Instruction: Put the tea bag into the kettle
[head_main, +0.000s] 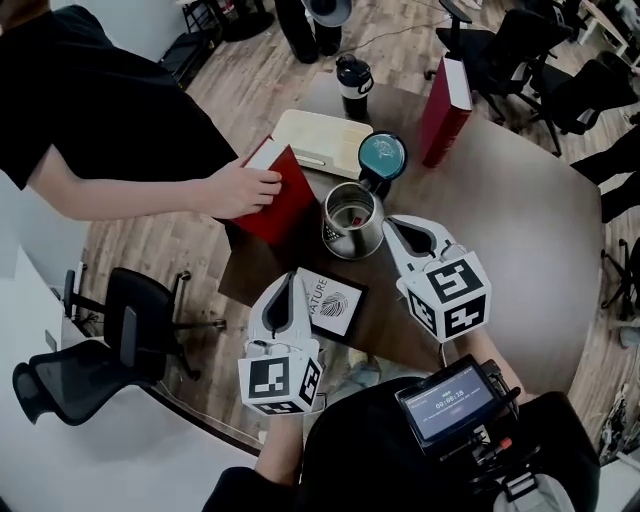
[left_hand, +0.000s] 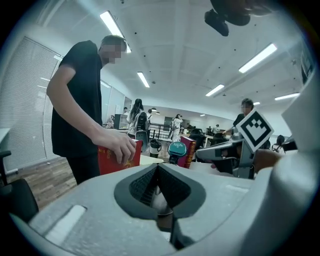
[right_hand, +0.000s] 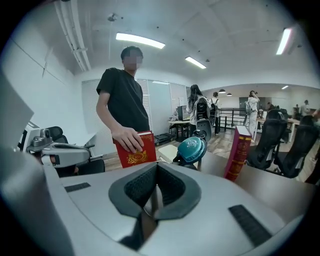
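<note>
- Head view: the tea bag (head_main: 333, 302) lies flat on the table (head_main: 520, 200), just beside the left gripper (head_main: 287, 287), on its right side. The open kettle (head_main: 352, 218) stands beyond it. The right gripper (head_main: 395, 226) is next to the kettle and farther from the tea bag, so I judge the left one is better placed to pick it.
- Left gripper view: the jaws are together with nothing between them. The tea bag does not show, and the kettle's teal lid (left_hand: 177, 148) is ahead.
- Right gripper view: the jaws are together and empty. They point to the teal lid, and no tea bag shows.
</note>
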